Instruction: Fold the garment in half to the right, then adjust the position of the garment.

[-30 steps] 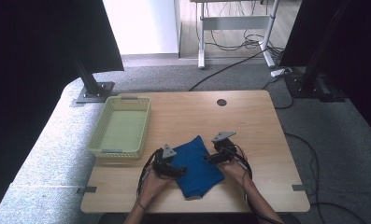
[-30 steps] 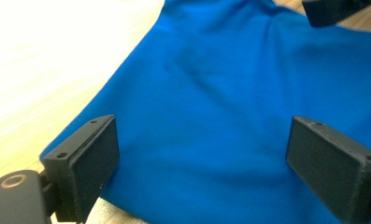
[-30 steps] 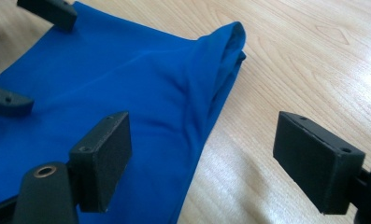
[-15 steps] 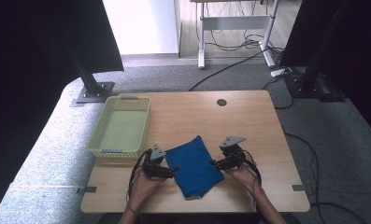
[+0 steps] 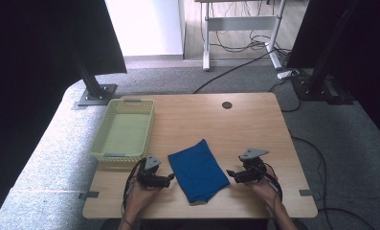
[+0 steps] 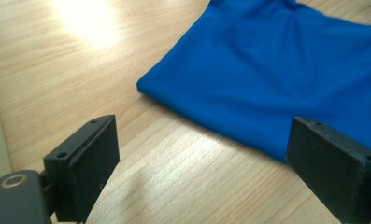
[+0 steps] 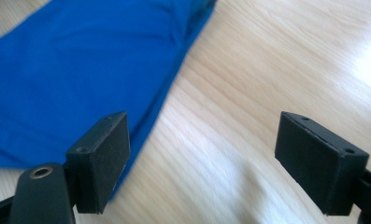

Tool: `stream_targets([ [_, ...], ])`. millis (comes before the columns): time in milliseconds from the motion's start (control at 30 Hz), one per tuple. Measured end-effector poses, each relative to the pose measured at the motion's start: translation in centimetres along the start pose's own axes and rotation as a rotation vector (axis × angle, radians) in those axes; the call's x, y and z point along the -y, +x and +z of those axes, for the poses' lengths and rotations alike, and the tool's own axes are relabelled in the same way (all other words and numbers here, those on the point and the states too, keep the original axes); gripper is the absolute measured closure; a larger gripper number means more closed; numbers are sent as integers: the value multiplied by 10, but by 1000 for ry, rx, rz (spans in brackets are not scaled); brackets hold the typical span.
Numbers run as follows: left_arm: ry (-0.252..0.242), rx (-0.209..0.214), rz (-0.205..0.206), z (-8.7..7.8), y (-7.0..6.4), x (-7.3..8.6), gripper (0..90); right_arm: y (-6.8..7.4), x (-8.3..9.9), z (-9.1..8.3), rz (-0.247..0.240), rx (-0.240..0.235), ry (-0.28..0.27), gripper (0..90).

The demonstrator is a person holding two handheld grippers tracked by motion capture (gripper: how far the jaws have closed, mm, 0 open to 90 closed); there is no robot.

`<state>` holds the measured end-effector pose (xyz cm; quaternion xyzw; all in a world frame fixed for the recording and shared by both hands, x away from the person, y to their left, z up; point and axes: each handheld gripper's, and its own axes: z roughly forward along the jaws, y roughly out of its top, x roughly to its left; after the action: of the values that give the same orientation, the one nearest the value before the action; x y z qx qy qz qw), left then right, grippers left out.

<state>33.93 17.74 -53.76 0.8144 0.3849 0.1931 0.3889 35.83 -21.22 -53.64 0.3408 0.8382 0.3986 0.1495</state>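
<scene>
A folded blue cloth (image 5: 197, 169) lies flat on the wooden table (image 5: 202, 120) near its front edge. My left gripper (image 5: 170, 178) rests just left of the cloth, open, with nothing between its jaws. In the left gripper view the blue cloth (image 6: 276, 74) fills the upper right, its near edge just beyond the left gripper (image 6: 220, 168). My right gripper (image 5: 229, 174) sits just right of the cloth, also open and holding nothing. The right gripper view shows the blue cloth (image 7: 80, 70) at the upper left, beside the right gripper (image 7: 211, 163).
A pale yellow-green basket (image 5: 125, 129) stands on the table's left side, behind my left gripper. A dark round hole (image 5: 227, 105) marks the far table edge. Black stands and cables lie on the grey floor beyond the table.
Both grippers have drawn outward off the cloth, left one leftward and right one rightward. The cloth now lies free between them.
</scene>
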Motion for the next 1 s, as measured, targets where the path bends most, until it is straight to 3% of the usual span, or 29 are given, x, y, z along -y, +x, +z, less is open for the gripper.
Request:
stream_targets([
  [267, 47, -19, -7, 8, 4, 12, 96, -6, 25, -9, 30, 28, 37, 168],
  [500, 74, -25, -6, 13, 5, 14, 92, -9, 38, -8, 23, 37, 60, 127],
  [633, 79, -24, -8, 14, 6, 14, 83, -9, 41, -8, 23, 35, 39, 110],
  [1000, 97, -29, -17, 15, 7, 14, 14, -8, 41, -7, 24, 54, 57, 44],
])
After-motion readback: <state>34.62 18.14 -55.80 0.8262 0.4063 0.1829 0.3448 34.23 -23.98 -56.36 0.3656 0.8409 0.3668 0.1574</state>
